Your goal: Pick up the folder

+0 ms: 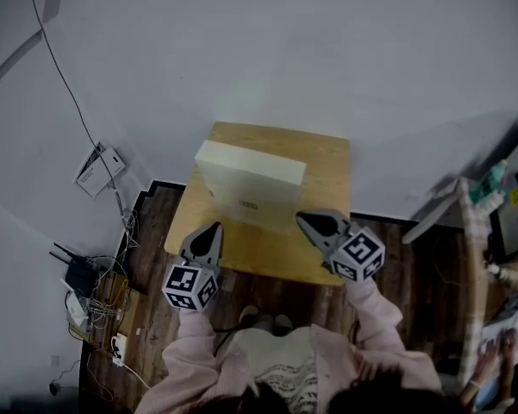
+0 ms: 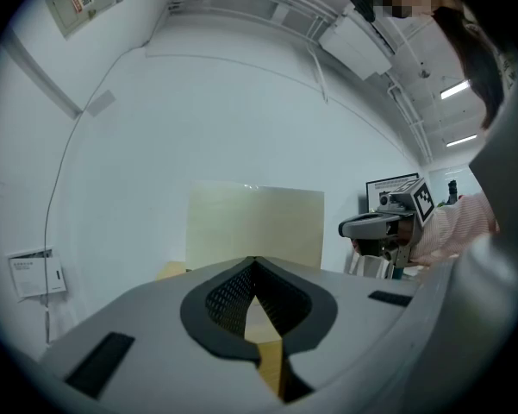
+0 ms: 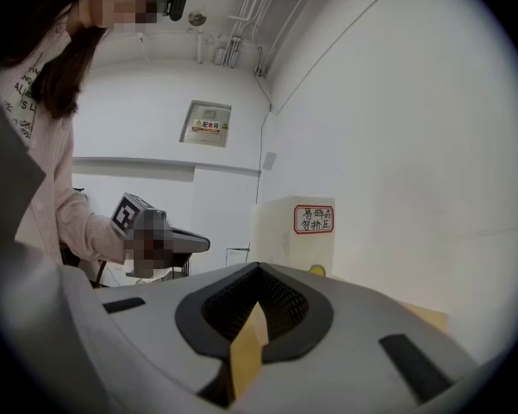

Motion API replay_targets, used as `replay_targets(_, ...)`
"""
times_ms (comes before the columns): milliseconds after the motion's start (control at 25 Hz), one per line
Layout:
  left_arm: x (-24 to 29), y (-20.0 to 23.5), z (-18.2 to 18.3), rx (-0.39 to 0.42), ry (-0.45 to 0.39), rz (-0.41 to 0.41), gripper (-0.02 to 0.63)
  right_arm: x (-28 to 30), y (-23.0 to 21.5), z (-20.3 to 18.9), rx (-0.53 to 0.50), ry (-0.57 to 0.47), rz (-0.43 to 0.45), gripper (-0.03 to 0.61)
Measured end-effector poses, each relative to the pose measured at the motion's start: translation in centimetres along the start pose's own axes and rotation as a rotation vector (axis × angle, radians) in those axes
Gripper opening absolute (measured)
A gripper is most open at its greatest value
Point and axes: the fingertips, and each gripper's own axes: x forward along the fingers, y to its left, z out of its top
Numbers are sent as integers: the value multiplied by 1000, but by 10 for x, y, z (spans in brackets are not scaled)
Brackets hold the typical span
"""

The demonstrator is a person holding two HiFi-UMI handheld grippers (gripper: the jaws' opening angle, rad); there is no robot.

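Backing the scene: a white wall [image 1: 267,50] fills the head view from 9 through 12 to 3 o'clock.
Floor: dark wood boards [image 1: 155,231] lie around the desk, with a router [image 1: 79,274] and loose cables [image 1: 112,317] at 8 o'clock of it.
Desk: a small wooden desk [image 1: 327,158] stands against the wall at the middle of the head view.
Person: pink sleeves [image 1: 375,317] come in from 6 o'clock, one behind each pair of tongs.
Folder: a cream box folder [image 1: 250,184] stands upright on the desk, its long side running roughly from 9 to 3 o'clock and its broad face toward the person. Neither pair of tongs has hold of it.
Left tongs: the left tongs [image 1: 214,228] sit low over the desk at 7 o'clock of the folder, near its left end. The jaws are pressed together with nothing between them. In their own view the folder's broad face is ahead at 12 o'clock, clear of the tips.
Right tongs: the right tongs [image 1: 300,216] sit at 4 o'clock of the folder, near its right end, jaws fully together and empty. Their own view shows the folder's narrow end at 1 o'clock.
Label: a red-bordered label [image 3: 314,219] sits on that narrow end.
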Motion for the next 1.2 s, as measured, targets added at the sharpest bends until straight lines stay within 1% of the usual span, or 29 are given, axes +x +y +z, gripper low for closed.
replay_targets(160, 9, 20, 0, -14, -5, -9, -5, 3, -4, -9, 7, 33, -44, 0)
replay_targets(320, 23, 34, -1, -5, 11, -74, -5, 4, -12, -15, 23, 61, -118, 0)
replay_targets(440, 34, 48, 0, 22, 28, -107, -5, 9, -19, -18, 24, 86, -167, 0)
replay_targets(680, 51, 71, -2, 52, 54, -159, -4, 8, -29, -26, 60, 108, -224, 2)
replay_targets(880, 59, 91, -6, 30, 62, -179, -3, 10, -37, -29, 81, 118, -261, 3)
replay_targets(1080, 66, 100, -9, 33, 67, -235, 0, 11, -40, -37, 148, 107, -267, 88)
replay_targets(1120, 68, 101, -10, 29, 67, -247, 3, 11, -40, -38, 157, 107, -271, 93)
replay_targets(1200, 70, 103, -12, 17, 67, -274, 39, 11, -40, -40, 173, 104, -278, 99)
